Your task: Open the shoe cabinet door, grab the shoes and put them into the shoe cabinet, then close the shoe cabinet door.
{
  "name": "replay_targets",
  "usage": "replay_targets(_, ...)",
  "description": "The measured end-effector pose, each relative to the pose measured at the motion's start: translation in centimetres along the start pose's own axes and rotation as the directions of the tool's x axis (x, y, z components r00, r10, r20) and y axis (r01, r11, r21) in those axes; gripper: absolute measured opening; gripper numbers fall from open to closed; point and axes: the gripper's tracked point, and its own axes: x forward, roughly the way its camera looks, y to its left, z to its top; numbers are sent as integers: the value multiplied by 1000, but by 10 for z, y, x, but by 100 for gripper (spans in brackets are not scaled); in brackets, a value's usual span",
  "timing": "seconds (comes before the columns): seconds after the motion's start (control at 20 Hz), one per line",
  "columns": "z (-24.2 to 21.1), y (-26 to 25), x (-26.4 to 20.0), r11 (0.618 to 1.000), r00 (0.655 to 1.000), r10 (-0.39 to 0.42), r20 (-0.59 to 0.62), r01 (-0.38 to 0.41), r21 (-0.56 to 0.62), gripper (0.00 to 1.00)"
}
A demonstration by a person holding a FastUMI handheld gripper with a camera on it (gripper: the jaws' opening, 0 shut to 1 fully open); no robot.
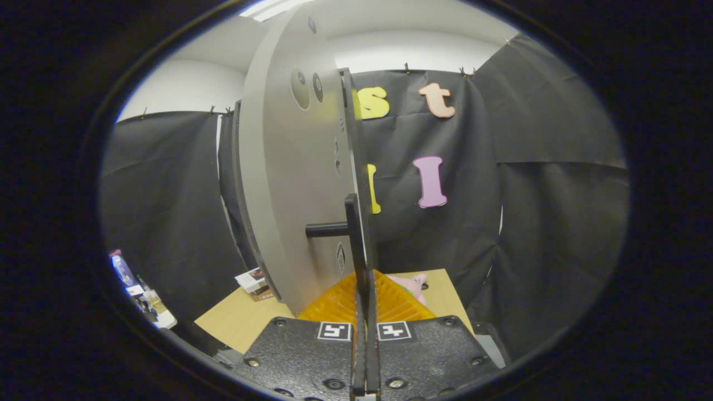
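1. Far to my left, low down past the tabletop's edge, I see a jumble of small items [139, 289]; they are too small and warped for me to tell what they are.
2. Next comes the light wooden tabletop [239, 320], with a small printed box [253, 281] lying on it just beside the foot of the door.
3. The shoe cabinet door [292, 184] stands swung open, and I am looking along its grey face almost edge-on. Round hinge cups show near its top, and its dark edge runs down toward my jaws.
4. A black handle [345, 228] stands out from the door's lower half: a short bar from the grey face meeting a vertical bar.
5. My gripper [366, 312] has its jaws pressed together, the two orange ribbed fingers [340, 303] meeting along a thin dark line. The vertical bar of the handle lines up with that seam, but I cannot tell whether the jaws pinch it or merely sit in front of it.
6. Just beyond the right finger, a pink soft toy [413, 284] lies on the tabletop, partly hidden by the finger.
7. I cannot see into the cabinet from this angle, so I cannot tell what it holds.
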Motion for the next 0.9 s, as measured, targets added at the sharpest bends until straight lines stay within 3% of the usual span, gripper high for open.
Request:
replay_targets(0.15, -7, 1, -5, 1000, 999, -18, -27, 18, 19, 4)
replay_targets(0.25, -9, -2, -11, 999, 999, -29, -30, 30, 28, 10)
replay_targets(0.35, -8, -6, -22, 999, 999, -44, -15, 44, 24, 28)
replay_targets(0.65, -2, -27, -74, 975, 979, -189, 80, 197, -104, 91)
replay_targets(0.8, -11, -20, -102, 959, 968, -226, 108, 241, -147, 100)
replay_targets(0.9, -24, -6, -113, 961, 970, -222, 102, 236, -146, 100)
